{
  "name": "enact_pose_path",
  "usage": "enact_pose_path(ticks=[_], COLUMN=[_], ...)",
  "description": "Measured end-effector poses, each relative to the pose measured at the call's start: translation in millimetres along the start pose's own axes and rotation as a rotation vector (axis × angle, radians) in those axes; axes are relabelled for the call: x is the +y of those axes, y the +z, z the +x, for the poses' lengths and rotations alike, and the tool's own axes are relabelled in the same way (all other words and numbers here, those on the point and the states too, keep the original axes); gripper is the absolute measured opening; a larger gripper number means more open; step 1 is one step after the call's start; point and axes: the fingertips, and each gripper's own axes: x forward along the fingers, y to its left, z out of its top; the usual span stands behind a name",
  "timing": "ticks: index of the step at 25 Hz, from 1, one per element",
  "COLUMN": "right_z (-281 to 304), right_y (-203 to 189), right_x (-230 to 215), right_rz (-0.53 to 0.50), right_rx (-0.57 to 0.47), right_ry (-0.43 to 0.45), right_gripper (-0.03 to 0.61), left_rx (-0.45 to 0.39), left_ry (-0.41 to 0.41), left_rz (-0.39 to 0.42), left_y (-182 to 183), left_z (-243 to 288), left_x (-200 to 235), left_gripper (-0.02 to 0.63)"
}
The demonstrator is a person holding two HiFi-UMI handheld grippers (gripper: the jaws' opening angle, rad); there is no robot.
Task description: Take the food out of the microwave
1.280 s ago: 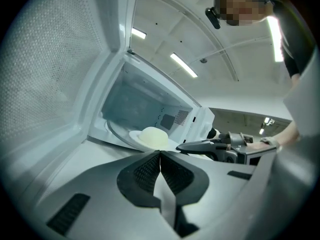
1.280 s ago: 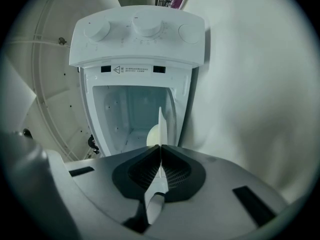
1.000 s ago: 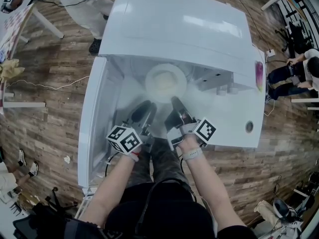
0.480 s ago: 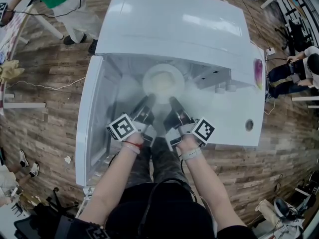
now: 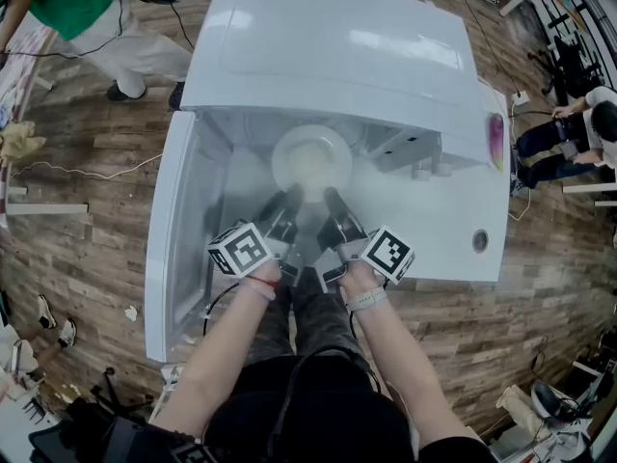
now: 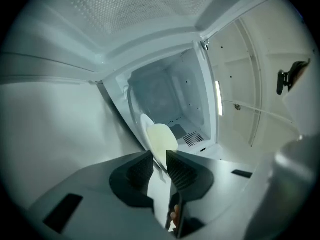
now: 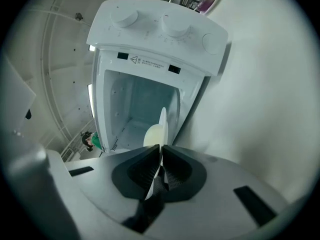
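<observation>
A white plate (image 5: 285,143) with a pale round food (image 5: 313,162) lies inside the open white microwave (image 5: 328,46). Both grippers reach in side by side to the plate's near rim. In the left gripper view the plate (image 6: 159,139) runs between the dark jaws of my left gripper (image 6: 159,166), which have just been closing and pinch its rim. My right gripper (image 7: 160,166) is shut on the thin rim of the plate (image 7: 156,131). In the head view, the left gripper (image 5: 289,199) and right gripper (image 5: 331,199) sit at the rim's near edge.
The microwave door (image 5: 178,230) hangs open to the left. Its control panel with knobs (image 7: 176,26) lies on the right side. A person in green (image 5: 67,8) stands at the far left, and others sit at the right edge. Wood floor surrounds the unit.
My left gripper has moved forward to the plate's rim and rolled a little. The right gripper has kept its place on the rim. The person in green has shifted at the upper left.
</observation>
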Motion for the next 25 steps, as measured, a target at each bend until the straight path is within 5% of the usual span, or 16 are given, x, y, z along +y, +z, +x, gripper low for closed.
enact_pose_path(ticks=[13,25], right_z=[1,-1], right_y=[-6,-10], right_x=[-10,-6], right_rz=[-0.190,-0.139], right_rx=[0.049,0.013], right_ry=[-0.144,-0.108], right_gripper=[0.064,0.061], left_rx=[-0.029,-0.030], left_ry=[-0.007,-0.010], left_rz=[-0.092,-0.078], left_y=[-2,-2], left_z=[-7,-17], left_x=[2,-1], left_gripper=[0.054,0.047])
